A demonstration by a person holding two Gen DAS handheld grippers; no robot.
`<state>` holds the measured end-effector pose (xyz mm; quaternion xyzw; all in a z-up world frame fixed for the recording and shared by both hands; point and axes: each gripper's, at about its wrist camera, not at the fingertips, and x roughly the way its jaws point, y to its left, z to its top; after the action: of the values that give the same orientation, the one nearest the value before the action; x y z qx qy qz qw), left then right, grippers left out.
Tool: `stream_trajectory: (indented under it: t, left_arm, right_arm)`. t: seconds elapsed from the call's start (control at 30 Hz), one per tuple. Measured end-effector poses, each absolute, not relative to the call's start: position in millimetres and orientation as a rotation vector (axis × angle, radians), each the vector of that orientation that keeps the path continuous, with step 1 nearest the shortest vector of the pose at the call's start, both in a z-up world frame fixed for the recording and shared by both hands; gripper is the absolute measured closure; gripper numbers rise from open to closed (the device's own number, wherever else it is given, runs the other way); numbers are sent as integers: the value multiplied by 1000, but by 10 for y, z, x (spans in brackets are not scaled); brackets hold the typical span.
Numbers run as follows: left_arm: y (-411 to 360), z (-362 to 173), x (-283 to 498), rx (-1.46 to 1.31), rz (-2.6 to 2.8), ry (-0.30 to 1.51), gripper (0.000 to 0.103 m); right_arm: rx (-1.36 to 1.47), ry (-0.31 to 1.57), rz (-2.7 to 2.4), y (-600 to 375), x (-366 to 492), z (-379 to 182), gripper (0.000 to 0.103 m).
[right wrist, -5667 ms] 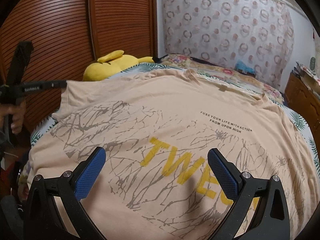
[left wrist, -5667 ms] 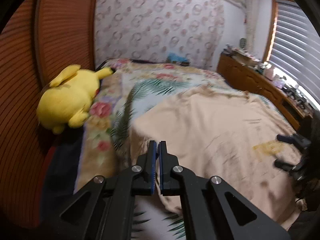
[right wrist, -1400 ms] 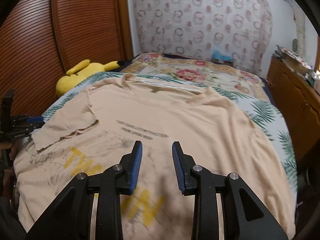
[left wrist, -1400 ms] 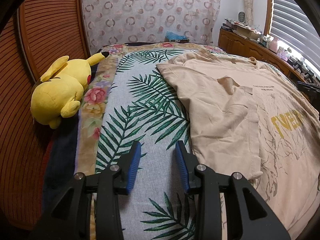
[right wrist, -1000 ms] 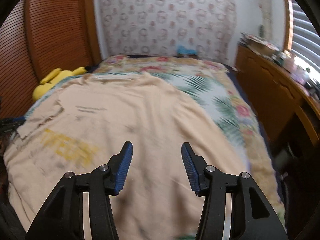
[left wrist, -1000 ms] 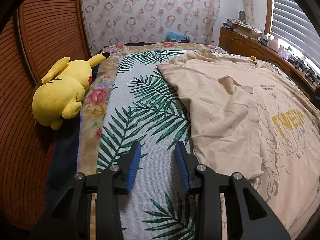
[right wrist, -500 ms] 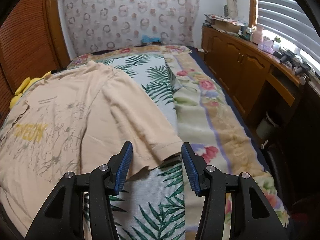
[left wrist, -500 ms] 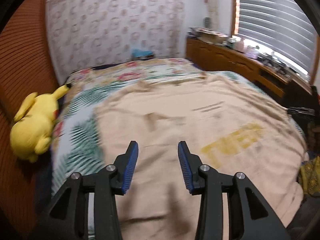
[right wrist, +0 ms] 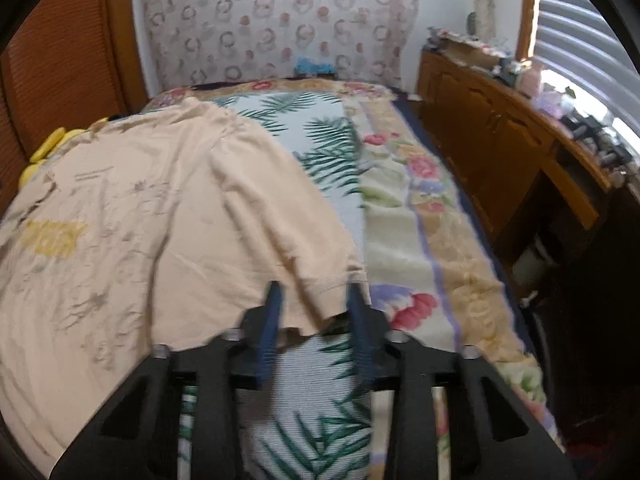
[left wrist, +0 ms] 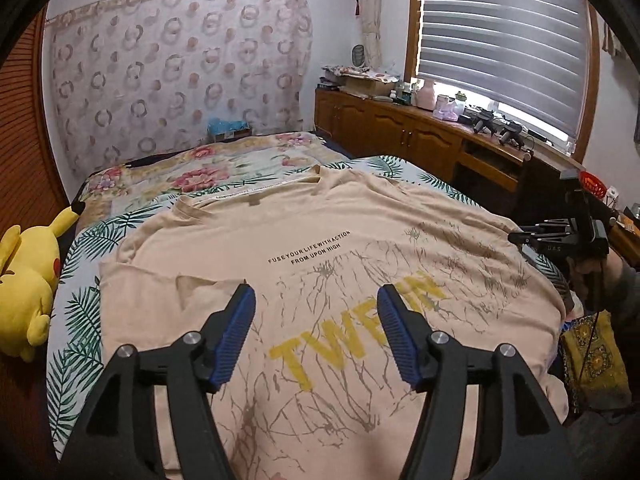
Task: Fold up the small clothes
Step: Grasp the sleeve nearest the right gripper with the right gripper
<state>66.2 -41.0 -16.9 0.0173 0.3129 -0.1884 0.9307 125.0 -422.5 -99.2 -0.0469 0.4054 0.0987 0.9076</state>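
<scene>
A beige T-shirt [left wrist: 320,240] with yellow lettering lies face up, spread over the bed. Its left sleeve [left wrist: 200,284] is folded in over the chest. My left gripper [left wrist: 314,296] is open wide and empty, held above the shirt's front. In the right wrist view the same shirt [right wrist: 140,216] lies at the left, and its right sleeve [right wrist: 304,248] lies out flat on the bedspread. My right gripper [right wrist: 314,292] is open, its fingers on either side of the sleeve's hem. That view is blurred.
The bed carries a palm-leaf and floral bedspread [right wrist: 400,216]. A yellow plush toy [left wrist: 24,284] lies at the bed's left edge by a wooden wardrobe. A wooden sideboard [left wrist: 420,136] runs under the window at the right. The right gripper's body [left wrist: 560,236] shows by the bed's right side.
My left gripper has swung from the bed's left side to over the shirt front and opened wider. My right gripper has moved to the right sleeve and come down around its hem.
</scene>
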Motion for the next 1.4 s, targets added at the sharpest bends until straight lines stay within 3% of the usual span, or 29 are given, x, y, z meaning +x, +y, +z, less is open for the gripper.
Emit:
stream_trajectory:
  t: [0.07, 0.17, 0.73, 1.03, 1.17, 1.4]
  left_arm:
    - [-386, -178, 650, 24, -380, 638, 39]
    - [-360, -188, 623, 19, -366, 634, 38]
    - [-225, -276, 550, 3, -302, 635, 38]
    - [-154, -232, 486, -2, -284, 612, 38]
    - [-138, -232, 470, -12, -281, 609, 38]
    - [-125, -236, 463, -25, -286, 605, 38]
  right_arm:
    - [-126, 838, 218, -4173, 1248, -987, 92]
    - [-144, 832, 232, -4124, 1234, -972, 99]
    - [-171, 566, 331, -3666, 1321, 104, 99]
    - [-158, 610, 563, -2879, 1344, 119, 99]
    - [-97, 637, 615, -2752, 1360, 53, 79]
    - [-116, 660, 502, -2969, 1414, -95, 72]
